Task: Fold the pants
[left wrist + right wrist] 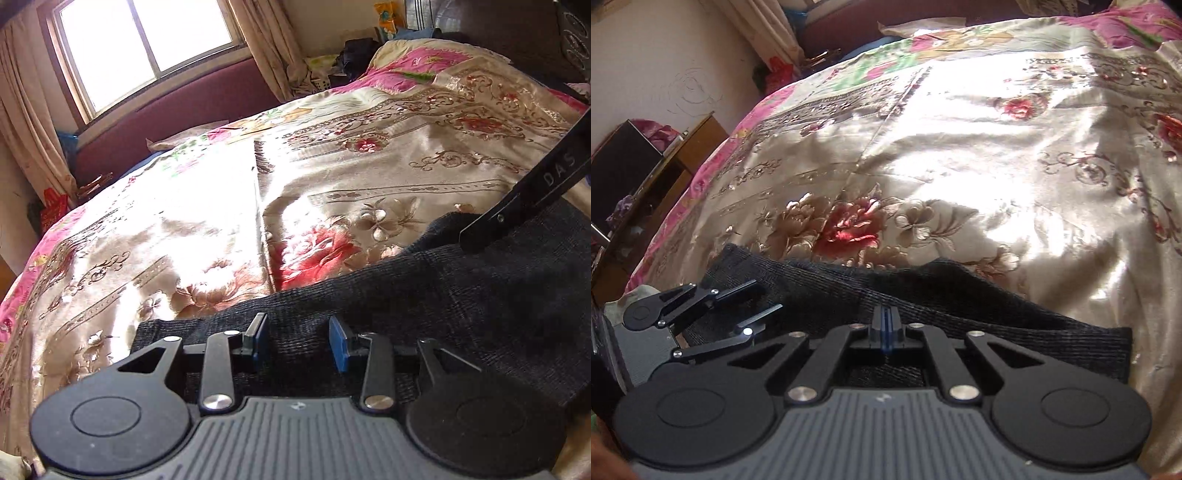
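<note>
step: gripping pants at bed's near edge | left gripper fingers apart, empty | right gripper fingers closed together, grasp on cloth unclear | next: left must pinch fabric
</note>
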The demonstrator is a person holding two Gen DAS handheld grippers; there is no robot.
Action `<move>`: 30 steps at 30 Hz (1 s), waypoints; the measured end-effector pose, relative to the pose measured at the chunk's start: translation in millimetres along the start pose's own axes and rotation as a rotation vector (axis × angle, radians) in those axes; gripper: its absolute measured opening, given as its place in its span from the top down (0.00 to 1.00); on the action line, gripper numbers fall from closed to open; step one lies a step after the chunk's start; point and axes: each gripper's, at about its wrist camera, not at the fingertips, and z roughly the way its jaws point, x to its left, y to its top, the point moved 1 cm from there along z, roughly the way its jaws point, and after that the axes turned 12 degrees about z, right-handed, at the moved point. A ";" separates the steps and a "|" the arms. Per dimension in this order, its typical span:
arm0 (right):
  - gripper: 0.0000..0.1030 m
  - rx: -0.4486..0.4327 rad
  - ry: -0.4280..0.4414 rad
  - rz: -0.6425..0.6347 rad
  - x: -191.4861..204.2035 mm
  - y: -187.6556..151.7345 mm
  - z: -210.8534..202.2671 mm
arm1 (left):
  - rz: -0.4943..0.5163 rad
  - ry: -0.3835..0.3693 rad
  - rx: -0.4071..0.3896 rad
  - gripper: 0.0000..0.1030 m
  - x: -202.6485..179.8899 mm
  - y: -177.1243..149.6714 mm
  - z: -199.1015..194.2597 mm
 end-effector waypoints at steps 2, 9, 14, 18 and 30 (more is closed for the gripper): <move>0.97 0.017 -0.094 -0.063 8.1 -0.4 32.4 | 0.003 -0.011 -0.005 0.44 7.2 -14.6 4.9; 0.97 0.001 -0.167 -0.053 2.3 14.8 42.0 | 0.005 -0.008 -0.065 0.41 28.6 -19.7 -15.9; 0.93 0.008 -0.050 -0.123 30.2 8.6 43.9 | -0.042 0.004 0.002 0.36 30.4 -42.1 0.4; 1.00 0.036 -0.135 -0.102 14.2 2.2 74.9 | -0.042 0.014 0.020 0.32 31.9 -38.6 -1.8; 0.80 -0.124 -0.322 0.217 -87.7 -50.0 -103.3 | -0.042 -0.077 0.007 0.33 -7.4 -22.2 -42.1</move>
